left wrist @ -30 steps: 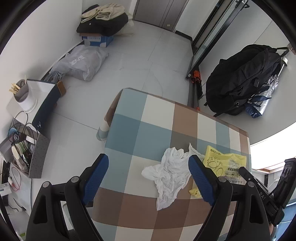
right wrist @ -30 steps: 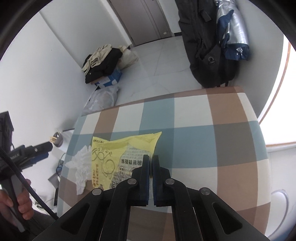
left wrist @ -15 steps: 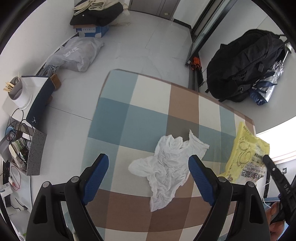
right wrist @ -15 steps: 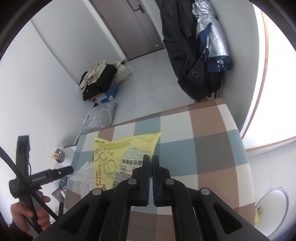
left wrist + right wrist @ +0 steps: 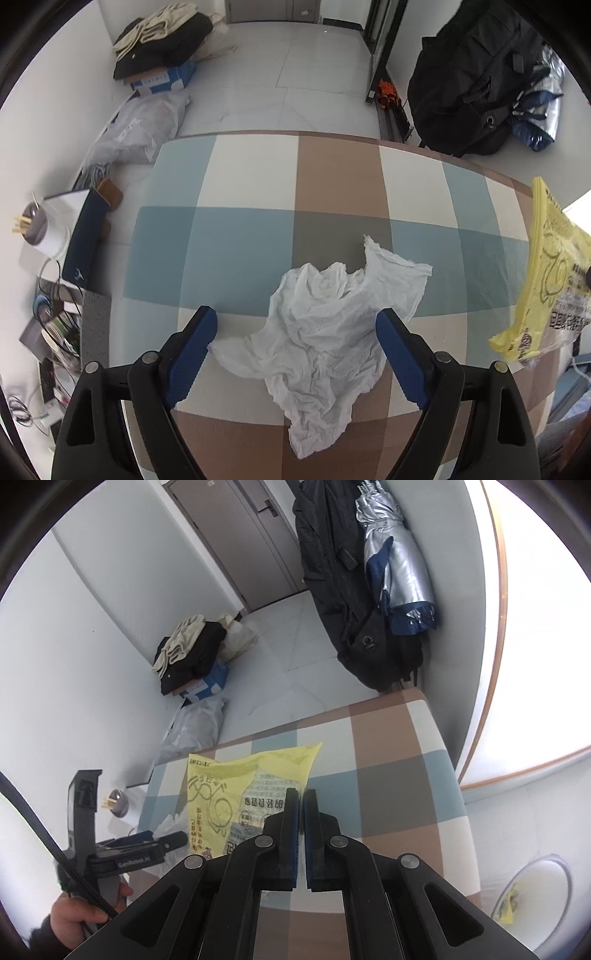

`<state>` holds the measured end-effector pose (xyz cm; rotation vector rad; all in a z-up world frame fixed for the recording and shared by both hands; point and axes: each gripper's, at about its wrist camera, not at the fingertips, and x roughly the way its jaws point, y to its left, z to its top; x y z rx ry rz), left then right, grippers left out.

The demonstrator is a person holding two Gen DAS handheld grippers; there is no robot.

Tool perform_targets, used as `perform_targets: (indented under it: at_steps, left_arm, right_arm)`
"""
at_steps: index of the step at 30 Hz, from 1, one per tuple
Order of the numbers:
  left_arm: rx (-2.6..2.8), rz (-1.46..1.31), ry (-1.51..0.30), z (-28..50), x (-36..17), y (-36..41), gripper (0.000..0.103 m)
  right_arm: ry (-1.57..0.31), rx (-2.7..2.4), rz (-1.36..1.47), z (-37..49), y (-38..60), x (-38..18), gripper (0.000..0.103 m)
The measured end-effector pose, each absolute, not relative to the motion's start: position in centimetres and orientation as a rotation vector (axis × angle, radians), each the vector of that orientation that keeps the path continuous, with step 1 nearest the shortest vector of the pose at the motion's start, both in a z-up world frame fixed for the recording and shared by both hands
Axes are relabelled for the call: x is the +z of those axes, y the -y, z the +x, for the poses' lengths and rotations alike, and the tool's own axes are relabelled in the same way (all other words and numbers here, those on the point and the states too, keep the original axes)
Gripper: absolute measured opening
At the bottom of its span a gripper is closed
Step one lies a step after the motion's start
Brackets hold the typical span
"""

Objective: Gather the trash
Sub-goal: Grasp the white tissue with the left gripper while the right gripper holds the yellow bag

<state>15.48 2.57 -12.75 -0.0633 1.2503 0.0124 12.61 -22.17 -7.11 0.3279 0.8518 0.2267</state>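
Observation:
A crumpled white tissue lies on the checked table. My left gripper is open, its blue pads on either side of the tissue, just above it. My right gripper is shut on a yellow printed wrapper and holds it lifted above the table; the wrapper also hangs at the right edge of the left wrist view. The left gripper shows at the lower left of the right wrist view, with the tissue partly hidden behind it.
A white bin with a yellow scrap inside stands on the floor right of the table. A black backpack and a folded umbrella lean at the wall. Clothes on a box, a plastic bag and a cluttered shelf lie left.
My right gripper has lifted the yellow wrapper off the table, up and to the right. My left gripper has moved closer over the tissue, still open.

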Motion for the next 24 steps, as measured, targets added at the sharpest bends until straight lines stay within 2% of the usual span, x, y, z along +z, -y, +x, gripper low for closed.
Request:
perform_targets:
  at_steps: [2,5,7,8,10,17,24]
  left_arm:
    - [0.027,-0.025,-1.244,15.3,-12.8,-2.3,0.079]
    - [0.001,0.005,-1.221,15.1,-12.5,-1.9,0.060]
    - [-0.034,0.021,-1.192,14.8,-12.2,-1.3,0.030]
    - [-0.058,0.032,-1.179,14.5,-12.2,-1.0,0.024]
    - [-0.101,0.046,-1.174,14.3,-12.2,-0.4,0.003]
    - [-0.175,-0.136,-1.183,13.6,-11.1,-2.1,0.002]
    - [-0.196,-0.183,-1.131,11.3,-8.9,-2.4,0.002]
  right_arm:
    - [-0.852,0.223,0.331,12.6,22.5,-7.2,0.002]
    - [-0.854,0.218,0.341,12.6,23.0,-7.2,0.002]
    - [-0.854,0.216,0.348,12.5,23.2,-7.2,0.002]
    - [-0.853,0.215,0.351,12.5,23.2,-7.2,0.002]
    - [-0.850,0.213,0.351,12.3,23.3,-7.1,0.002]
    - [-0.827,0.206,0.354,10.4,24.0,-6.1,0.002]
    - [-0.805,0.194,0.354,6.9,24.6,-4.8,0.002]
